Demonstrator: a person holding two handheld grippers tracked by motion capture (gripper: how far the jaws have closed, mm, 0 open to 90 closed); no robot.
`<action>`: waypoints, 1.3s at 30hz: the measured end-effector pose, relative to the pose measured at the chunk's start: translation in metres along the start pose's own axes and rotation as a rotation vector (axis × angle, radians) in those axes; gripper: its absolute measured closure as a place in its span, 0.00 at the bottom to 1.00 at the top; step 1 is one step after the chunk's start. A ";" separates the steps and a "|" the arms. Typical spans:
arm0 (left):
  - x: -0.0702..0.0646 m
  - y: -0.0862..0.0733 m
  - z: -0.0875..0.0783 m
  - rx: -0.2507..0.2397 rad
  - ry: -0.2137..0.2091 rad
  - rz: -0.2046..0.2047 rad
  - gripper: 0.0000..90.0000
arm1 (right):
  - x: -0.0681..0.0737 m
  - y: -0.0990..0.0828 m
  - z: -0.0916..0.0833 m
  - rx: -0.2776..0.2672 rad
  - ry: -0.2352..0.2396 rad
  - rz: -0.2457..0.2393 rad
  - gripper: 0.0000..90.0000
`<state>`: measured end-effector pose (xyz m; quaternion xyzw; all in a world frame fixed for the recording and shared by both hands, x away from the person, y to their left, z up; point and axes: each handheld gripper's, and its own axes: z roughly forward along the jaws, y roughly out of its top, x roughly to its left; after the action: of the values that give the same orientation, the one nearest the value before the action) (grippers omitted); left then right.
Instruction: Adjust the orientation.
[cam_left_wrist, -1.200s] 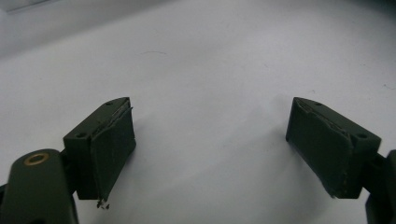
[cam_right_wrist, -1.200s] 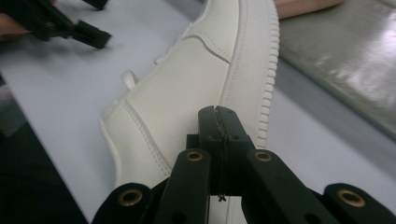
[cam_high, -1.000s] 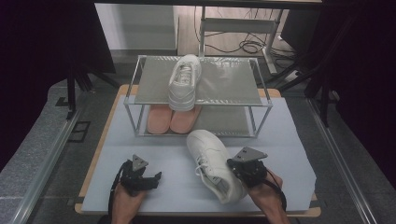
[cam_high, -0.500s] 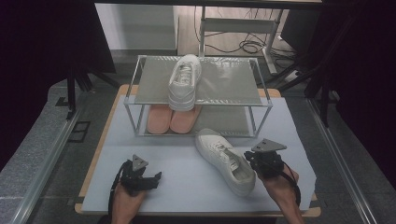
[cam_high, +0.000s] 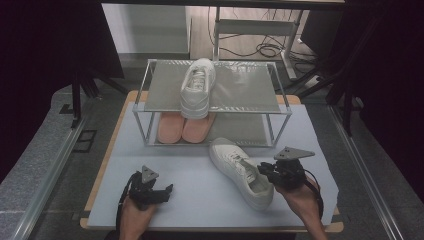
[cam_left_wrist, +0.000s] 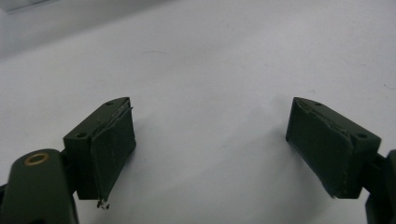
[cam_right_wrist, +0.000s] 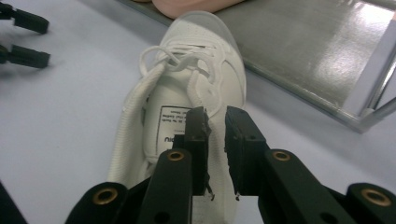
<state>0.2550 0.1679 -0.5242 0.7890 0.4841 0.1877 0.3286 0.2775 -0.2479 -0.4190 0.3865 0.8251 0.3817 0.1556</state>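
White sneaker (cam_right_wrist: 187, 93) wall seemingly between right gripper (cam_right_wrist: 215, 135) pads.

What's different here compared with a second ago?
The right gripper swung the white shoe on the table round, its heel going right and its toe toward the rack. Its jaws, astride the shoe's collar, have just been opening. The left gripper, the shoe on the rack and the pink pair stayed put.

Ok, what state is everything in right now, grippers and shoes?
left gripper: open, nothing between the jaws.
right gripper: jaws have just been opening, astride the table shoe's side wall.
table shoe: upright on its sole, laced, toe toward the rack.
top-shelf shoe: upright on the rack.
pink pair: side by side on the lower shelf.
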 end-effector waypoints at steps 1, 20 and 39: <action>0.000 0.000 0.000 0.000 0.000 0.000 0.17 | -0.001 0.000 0.000 0.003 0.003 0.002 0.85; 0.000 0.000 0.000 0.003 -0.001 0.004 0.17 | -0.031 -0.007 0.026 0.119 -0.031 -0.009 0.99; 0.000 0.000 0.000 0.004 -0.001 0.003 0.17 | -0.041 0.000 0.068 0.198 0.041 -0.004 1.00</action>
<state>0.2551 0.1683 -0.5240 0.7904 0.4830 0.1869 0.3270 0.3417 -0.2441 -0.4659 0.3902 0.8626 0.3060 0.1006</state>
